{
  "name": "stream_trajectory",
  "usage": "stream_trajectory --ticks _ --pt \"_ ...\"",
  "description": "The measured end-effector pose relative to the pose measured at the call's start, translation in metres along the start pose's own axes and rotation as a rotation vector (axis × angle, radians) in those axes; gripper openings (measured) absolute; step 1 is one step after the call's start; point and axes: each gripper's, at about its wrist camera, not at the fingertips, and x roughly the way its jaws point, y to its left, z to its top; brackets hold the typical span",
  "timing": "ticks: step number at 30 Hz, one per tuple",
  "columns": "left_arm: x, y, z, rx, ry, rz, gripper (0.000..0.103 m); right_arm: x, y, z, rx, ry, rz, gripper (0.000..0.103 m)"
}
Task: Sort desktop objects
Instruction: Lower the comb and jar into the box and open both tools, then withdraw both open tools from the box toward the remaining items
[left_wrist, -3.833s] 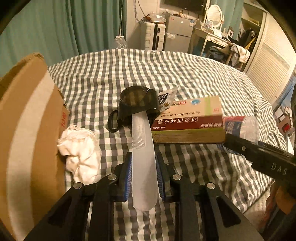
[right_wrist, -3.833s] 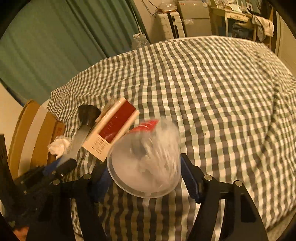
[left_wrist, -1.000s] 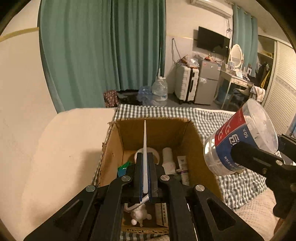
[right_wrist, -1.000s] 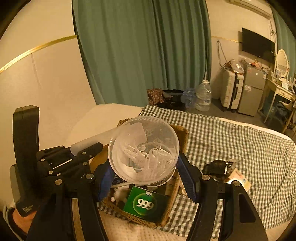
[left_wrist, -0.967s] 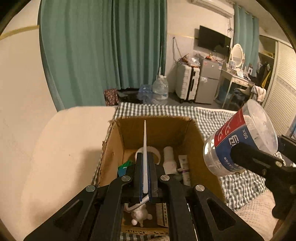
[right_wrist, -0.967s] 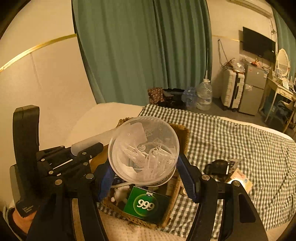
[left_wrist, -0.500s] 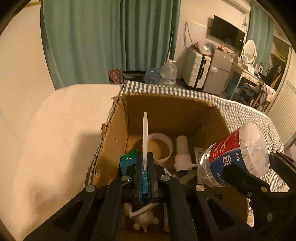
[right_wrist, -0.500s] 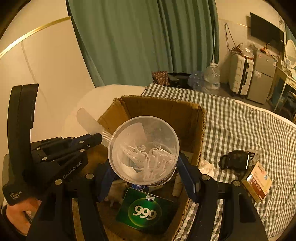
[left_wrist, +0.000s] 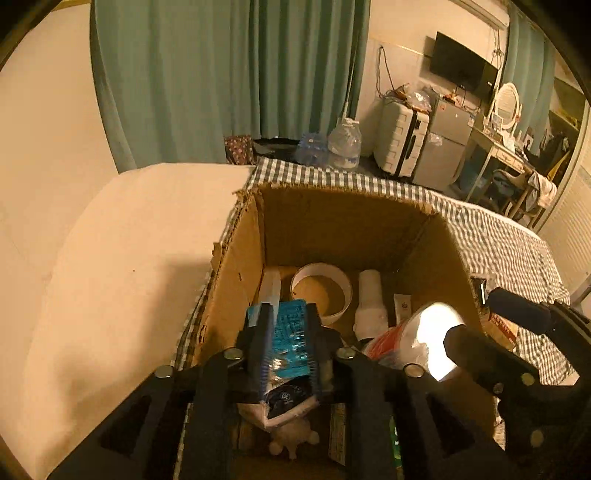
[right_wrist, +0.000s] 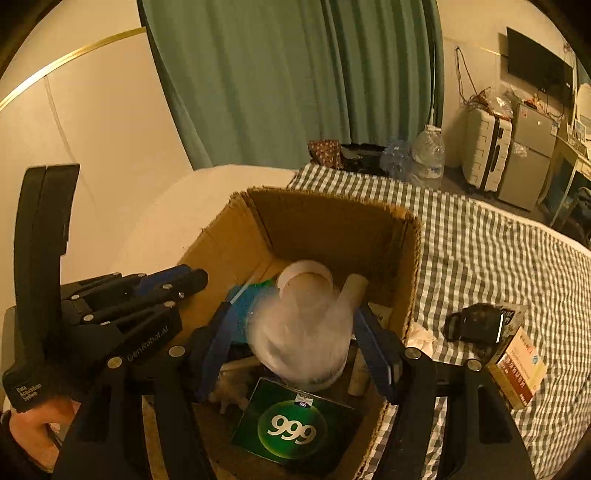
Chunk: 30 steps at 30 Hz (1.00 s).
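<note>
An open cardboard box (left_wrist: 236, 266) (right_wrist: 406, 266) stands on the checked cloth. My left gripper (left_wrist: 289, 325) is open over it; the white comb (left_wrist: 270, 286) lies inside against the left wall. My right gripper (right_wrist: 295, 325) is open, and the clear tub of cotton swabs (right_wrist: 301, 339) (left_wrist: 424, 343) is blurred between the jaws, dropping into the box. Whether the pads still touch it I cannot tell.
In the box lie a tape roll (left_wrist: 320, 291), a white tube (left_wrist: 370, 299), a blue blister pack (left_wrist: 291, 338) and a green "999" box (right_wrist: 295, 424). On the cloth to the right are a black cup (right_wrist: 474, 325) and a medicine box (right_wrist: 517, 369).
Both grippers dropped lower over the box and opened. The comb left the left gripper and lies in the box. The tub slipped down from the right gripper.
</note>
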Motion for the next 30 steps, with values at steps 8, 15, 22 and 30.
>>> stream_trajectory --ticks 8,15,22,30 --pt "-0.032 -0.005 0.003 0.007 -0.044 0.008 0.033 -0.04 0.001 0.011 0.003 -0.066 -0.029 0.074" --pt "-0.071 -0.017 0.011 0.009 -0.116 0.009 0.061 -0.084 -0.009 0.01 0.01 -0.108 -0.061 0.081" --pt "-0.109 -0.04 0.015 0.008 -0.211 0.038 0.099 -0.128 -0.025 0.003 0.037 -0.157 -0.077 0.094" --pt "-0.14 -0.083 0.015 0.038 -0.27 0.018 0.103 -0.173 -0.051 -0.005 0.045 -0.21 -0.142 0.103"
